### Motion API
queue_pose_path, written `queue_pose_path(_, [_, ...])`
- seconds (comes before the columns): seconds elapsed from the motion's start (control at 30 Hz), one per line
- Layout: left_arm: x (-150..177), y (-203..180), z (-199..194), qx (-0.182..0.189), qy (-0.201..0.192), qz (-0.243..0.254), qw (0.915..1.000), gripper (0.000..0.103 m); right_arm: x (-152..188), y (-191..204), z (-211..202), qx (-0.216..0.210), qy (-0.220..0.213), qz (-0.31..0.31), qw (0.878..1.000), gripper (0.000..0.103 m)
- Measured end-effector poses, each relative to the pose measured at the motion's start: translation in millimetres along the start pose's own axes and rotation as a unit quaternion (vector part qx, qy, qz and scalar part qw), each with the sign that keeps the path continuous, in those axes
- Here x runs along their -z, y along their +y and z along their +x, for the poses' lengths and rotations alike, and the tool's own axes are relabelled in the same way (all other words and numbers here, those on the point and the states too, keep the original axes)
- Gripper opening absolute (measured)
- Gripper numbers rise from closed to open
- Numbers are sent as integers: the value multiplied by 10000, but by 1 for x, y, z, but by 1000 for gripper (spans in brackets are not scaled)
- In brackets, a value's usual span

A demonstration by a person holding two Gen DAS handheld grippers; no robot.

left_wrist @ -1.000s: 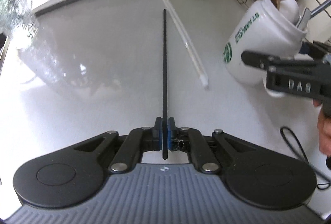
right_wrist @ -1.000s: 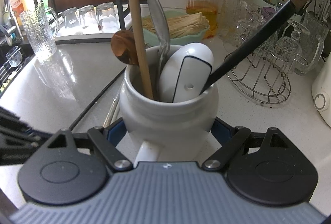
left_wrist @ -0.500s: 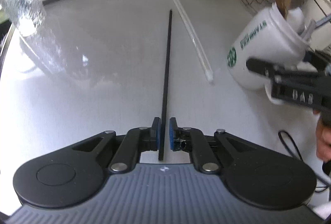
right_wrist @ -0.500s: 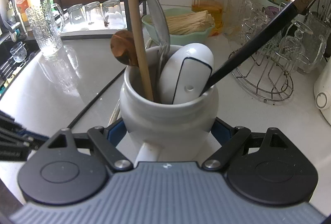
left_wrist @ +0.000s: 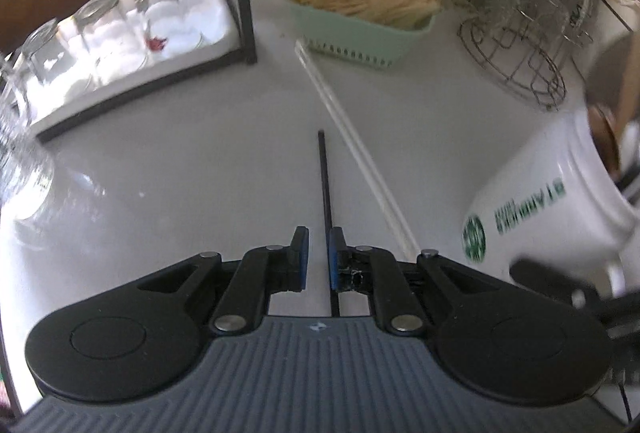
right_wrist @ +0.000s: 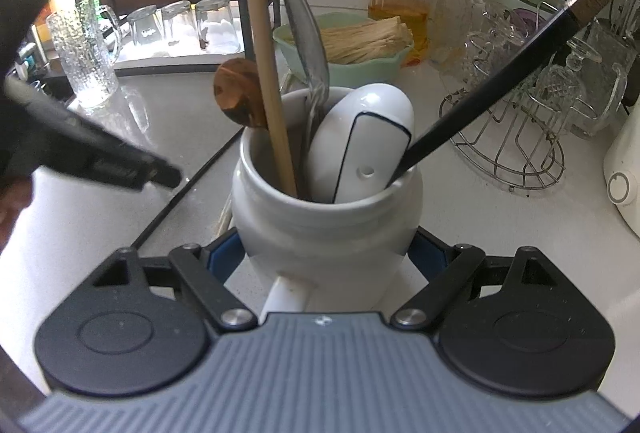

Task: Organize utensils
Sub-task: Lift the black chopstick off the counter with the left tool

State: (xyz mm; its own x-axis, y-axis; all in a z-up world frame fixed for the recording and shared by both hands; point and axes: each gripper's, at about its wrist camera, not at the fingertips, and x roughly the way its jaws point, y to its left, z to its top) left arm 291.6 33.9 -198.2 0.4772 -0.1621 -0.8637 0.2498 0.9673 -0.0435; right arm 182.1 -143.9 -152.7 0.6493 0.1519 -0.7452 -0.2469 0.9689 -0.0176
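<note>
Left gripper [left_wrist: 318, 257] slightly parted over white counter [left_wrist: 200, 173], black chopstick [left_wrist: 325, 185] in the gap, against the right pad. Clear straw [left_wrist: 356, 149] alongside; white mug [left_wrist: 560, 193] right.

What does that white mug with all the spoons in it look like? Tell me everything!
The white mug is a round-bellied, glossy ceramic pot with a green logo and green letters on its side. It stands on the pale counter, handle toward the right claw, whose blue pads squeeze both sides. Inside lean a wooden spoon, a metal spoon, a white ceramic spoon and a black stick.
</note>
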Motion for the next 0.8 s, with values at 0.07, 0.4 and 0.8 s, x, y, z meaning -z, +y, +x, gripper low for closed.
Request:
queue_pose_path(0.07, [-9, -3, 8, 9, -14, 16, 10000, 13, 0, 0, 0, 16, 1, 24, 10000, 90])
queue_pose_path(0.4, [-40, -16, 35, -455, -21, 792, 9958, 13, 0, 3, 0, 135, -14, 149, 9998, 90])
queue_pose_path(0.8, [-63, -14, 50, -291, 448, 534, 9971, 6, 2, 5, 1, 230, -126, 270, 9993, 90])
